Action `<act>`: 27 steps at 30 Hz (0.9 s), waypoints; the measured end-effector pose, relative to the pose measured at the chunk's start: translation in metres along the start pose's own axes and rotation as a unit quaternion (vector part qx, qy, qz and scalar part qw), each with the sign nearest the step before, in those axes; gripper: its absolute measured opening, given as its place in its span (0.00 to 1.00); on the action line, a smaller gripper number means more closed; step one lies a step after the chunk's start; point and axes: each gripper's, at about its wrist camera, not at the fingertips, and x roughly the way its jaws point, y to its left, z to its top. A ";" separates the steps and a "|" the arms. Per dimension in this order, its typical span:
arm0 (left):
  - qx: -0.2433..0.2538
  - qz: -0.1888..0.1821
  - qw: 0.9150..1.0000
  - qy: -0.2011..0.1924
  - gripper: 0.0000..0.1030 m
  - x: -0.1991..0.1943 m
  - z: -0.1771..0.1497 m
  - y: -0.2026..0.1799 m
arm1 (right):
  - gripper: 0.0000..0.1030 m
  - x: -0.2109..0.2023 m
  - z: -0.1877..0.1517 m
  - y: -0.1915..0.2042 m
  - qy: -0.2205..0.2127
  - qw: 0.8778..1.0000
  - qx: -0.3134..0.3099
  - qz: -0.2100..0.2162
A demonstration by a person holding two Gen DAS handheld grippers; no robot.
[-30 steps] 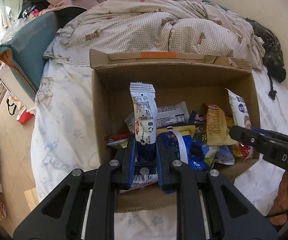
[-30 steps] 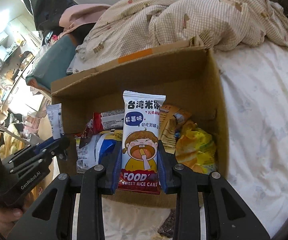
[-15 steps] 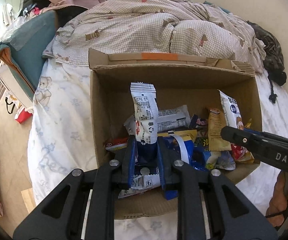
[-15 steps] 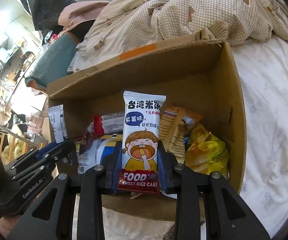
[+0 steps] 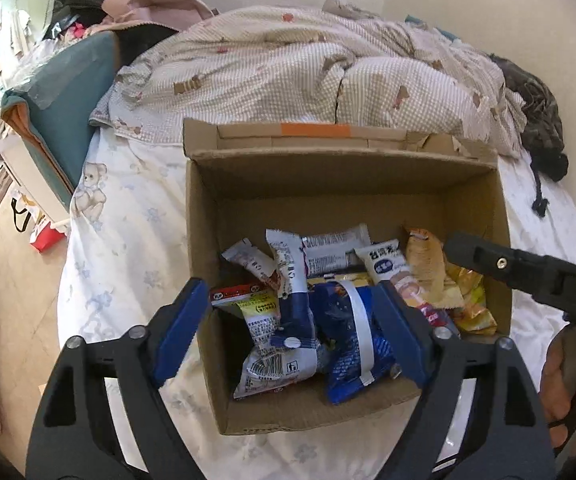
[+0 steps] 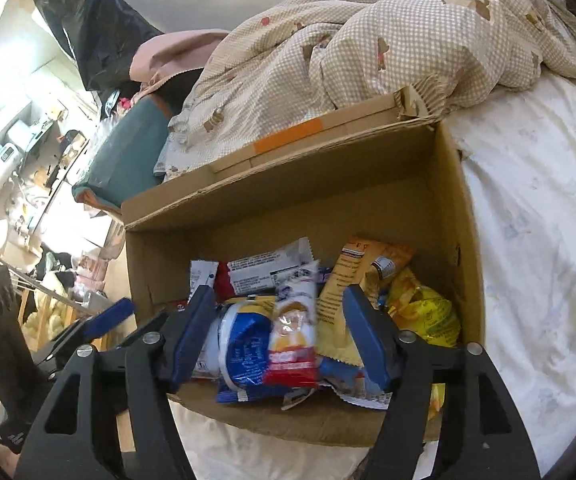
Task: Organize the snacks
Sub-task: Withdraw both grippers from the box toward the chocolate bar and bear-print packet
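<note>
An open cardboard box [image 5: 203, 220] stands on the bed and holds several snack packets. My left gripper [image 5: 290, 320] is open above the box's near left part; the white and blue packet [image 5: 292, 312] lies loose in the box below it. My right gripper [image 6: 279, 332] is open above the box [image 6: 460, 240]; the rice cake packet [image 6: 294, 336] lies on the pile between its fingers, untouched. A blue bag [image 5: 352, 332] lies beside the white and blue packet. The right gripper also shows in the left wrist view [image 5: 488, 260].
A crumpled checked duvet [image 5: 308, 68] lies behind the box. The white bed sheet [image 5: 127, 240] surrounds it. A teal cushion [image 5: 71, 92] sits at the left. The bed's left edge drops to the floor [image 5: 3, 280]. Yellow and orange packets [image 6: 424, 312] fill the box's right side.
Both grippers opened. The white and blue packet dropped from the left gripper into the box, and the rice cake packet dropped from the right gripper onto the pile.
</note>
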 end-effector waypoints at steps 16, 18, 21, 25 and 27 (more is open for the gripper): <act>-0.025 0.003 1.000 -0.002 0.80 -0.019 -0.010 0.012 | 0.68 -0.059 -0.009 -0.022 -0.053 0.997 0.051 -0.037; -0.036 -0.001 0.999 0.000 0.80 -0.023 -0.013 0.016 | 0.68 -0.071 -0.014 -0.031 -0.059 0.995 0.069 -0.047; -0.041 0.014 0.999 0.000 0.80 -0.029 -0.018 0.020 | 0.68 -0.079 -0.030 -0.049 -0.050 0.990 0.108 -0.081; -0.047 0.008 0.999 0.001 0.80 -0.035 -0.022 0.021 | 0.68 -0.084 -0.058 -0.073 -0.022 0.981 0.160 -0.109; -0.045 0.001 0.999 0.002 0.80 -0.037 -0.025 0.017 | 0.68 -0.086 -0.072 -0.083 -0.010 0.977 0.179 -0.115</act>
